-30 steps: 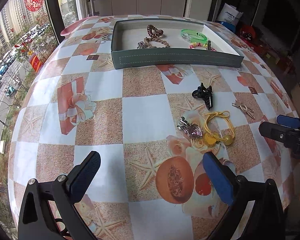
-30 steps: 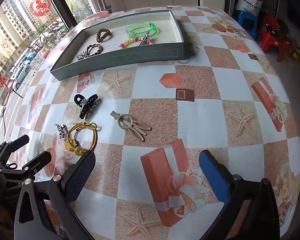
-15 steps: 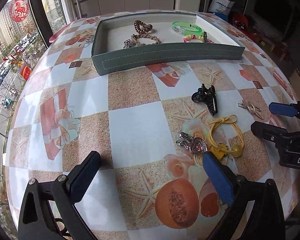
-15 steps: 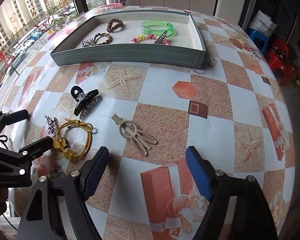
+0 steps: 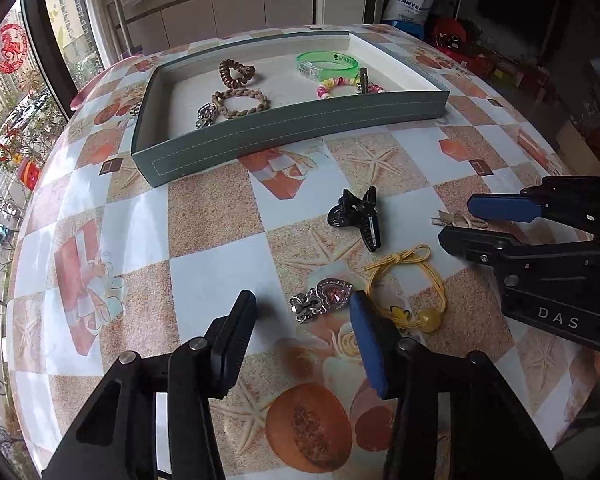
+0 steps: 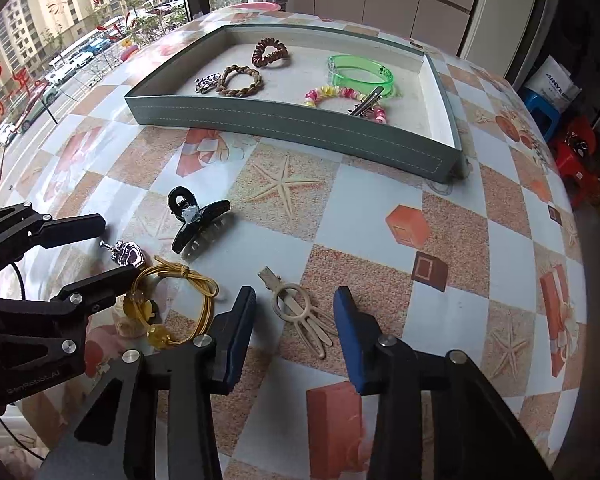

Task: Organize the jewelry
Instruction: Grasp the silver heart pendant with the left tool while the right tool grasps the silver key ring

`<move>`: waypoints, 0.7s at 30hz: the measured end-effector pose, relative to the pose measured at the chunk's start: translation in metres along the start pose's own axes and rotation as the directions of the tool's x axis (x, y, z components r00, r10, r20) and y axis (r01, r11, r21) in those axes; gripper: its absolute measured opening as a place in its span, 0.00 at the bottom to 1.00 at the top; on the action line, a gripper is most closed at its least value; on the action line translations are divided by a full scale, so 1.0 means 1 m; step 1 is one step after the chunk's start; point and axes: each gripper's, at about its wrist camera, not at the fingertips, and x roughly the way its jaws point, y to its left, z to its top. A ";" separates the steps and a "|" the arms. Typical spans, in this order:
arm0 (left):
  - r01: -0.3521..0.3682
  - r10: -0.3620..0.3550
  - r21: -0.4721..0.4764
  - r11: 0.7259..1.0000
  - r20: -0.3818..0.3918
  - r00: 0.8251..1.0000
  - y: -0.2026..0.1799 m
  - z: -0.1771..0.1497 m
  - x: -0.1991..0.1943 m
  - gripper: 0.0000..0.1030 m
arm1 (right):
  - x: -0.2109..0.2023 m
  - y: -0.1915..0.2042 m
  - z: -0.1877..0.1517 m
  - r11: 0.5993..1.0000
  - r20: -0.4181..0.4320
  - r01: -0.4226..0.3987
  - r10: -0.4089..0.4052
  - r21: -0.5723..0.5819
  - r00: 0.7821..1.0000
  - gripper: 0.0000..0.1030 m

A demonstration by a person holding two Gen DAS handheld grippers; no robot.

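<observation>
We hold our left gripper (image 5: 302,330) low, its jaws spread wide, while our right gripper (image 6: 296,320) hovers just beside it, jaws likewise parted, gripping nothing.

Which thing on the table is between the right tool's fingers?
The beige hair clip with the ring and prongs. The black claw clip, yellow hair tie and heart brooch lie farther left.

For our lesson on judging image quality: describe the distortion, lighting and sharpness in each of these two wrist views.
Left wrist view: fisheye bends the tray wall and bulges the table; daylight from the window side, dark room at right; hair claw sharp. Right wrist view: the same curving, soft shadows under the beige clip, window side bright, no motion blur.
</observation>
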 end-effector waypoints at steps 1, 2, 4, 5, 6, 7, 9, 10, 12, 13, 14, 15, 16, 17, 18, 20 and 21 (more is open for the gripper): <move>0.004 -0.004 0.008 1.000 -0.002 1.000 -0.003 0.000 0.000 0.47 | 0.000 0.000 0.000 1.000 0.000 -0.001 0.001 0.004 1.000 0.39; 0.005 -0.005 0.016 1.000 -0.003 1.000 -0.005 0.001 -0.001 0.45 | 0.000 0.000 0.000 1.000 0.000 -0.001 0.001 0.008 1.000 0.39; 0.003 -0.003 0.029 1.000 -0.004 1.000 -0.009 0.001 -0.001 0.41 | 0.000 0.000 0.000 1.000 -0.002 -0.003 0.004 0.013 1.000 0.35; 0.004 -0.004 0.032 0.999 -0.001 1.000 -0.010 0.001 -0.001 0.41 | -0.001 0.001 0.000 1.000 -0.003 -0.007 0.007 0.012 1.000 0.31; 0.003 -0.003 0.030 1.000 0.002 1.000 -0.011 0.000 -0.002 0.41 | -0.001 0.002 0.000 1.000 -0.005 -0.010 0.010 0.010 1.000 0.28; 0.003 -0.003 0.025 1.000 0.006 1.000 -0.010 -0.001 -0.002 0.41 | -0.001 0.002 0.000 1.000 -0.007 -0.010 0.010 0.007 1.000 0.25; 0.000 0.000 0.015 1.000 0.012 1.000 -0.010 -0.002 -0.002 0.41 | -0.002 0.004 -0.001 1.000 -0.010 -0.010 0.010 0.002 1.000 0.20; -0.001 0.001 0.011 1.000 0.014 1.000 -0.009 -0.003 -0.003 0.41 | -0.002 0.004 -0.002 1.000 -0.011 -0.010 0.010 0.003 1.000 0.20; 0.001 -0.001 0.000 1.000 0.018 1.000 -0.008 -0.005 -0.004 0.40 | -0.003 0.004 -0.002 1.000 -0.009 -0.006 0.006 0.012 1.000 0.20; 0.003 -0.003 -0.007 1.000 0.019 1.000 -0.007 -0.006 -0.005 0.40 | -0.003 0.003 -0.003 1.000 -0.009 -0.009 0.009 0.021 1.000 0.20; 0.006 -0.006 -0.012 1.000 0.020 1.000 -0.006 -0.006 -0.005 0.40 | -0.003 0.002 -0.003 0.999 -0.009 -0.014 0.014 0.030 1.000 0.20; 0.006 -0.006 -0.014 1.000 0.020 1.000 -0.005 -0.007 -0.006 0.40 | -0.004 0.000 -0.003 0.999 -0.009 -0.021 0.021 0.041 1.000 0.20; 0.006 -0.006 -0.017 1.000 0.021 1.000 -0.004 -0.008 -0.007 0.40 | -0.004 -0.001 -0.004 0.998 -0.010 -0.027 0.028 0.052 1.000 0.20; 0.007 -0.007 -0.021 1.000 0.022 1.000 -0.003 -0.008 -0.007 0.40 | -0.005 -0.003 -0.005 0.998 -0.010 -0.031 0.032 0.062 0.999 0.20; 0.007 -0.007 -0.028 1.000 0.024 1.000 -0.002 -0.008 -0.008 0.40 | -0.006 -0.004 -0.006 0.997 -0.010 -0.033 0.034 0.073 0.999 0.20; 0.011 -0.010 -0.044 0.999 0.029 1.000 0.002 -0.009 -0.011 0.40 | -0.007 -0.008 -0.007 0.995 -0.007 -0.036 0.037 0.093 0.999 0.20; 0.014 -0.013 -0.054 0.998 0.031 0.999 0.004 -0.010 -0.013 0.40 | -0.008 -0.010 -0.008 0.994 -0.005 -0.039 0.040 0.105 0.999 0.20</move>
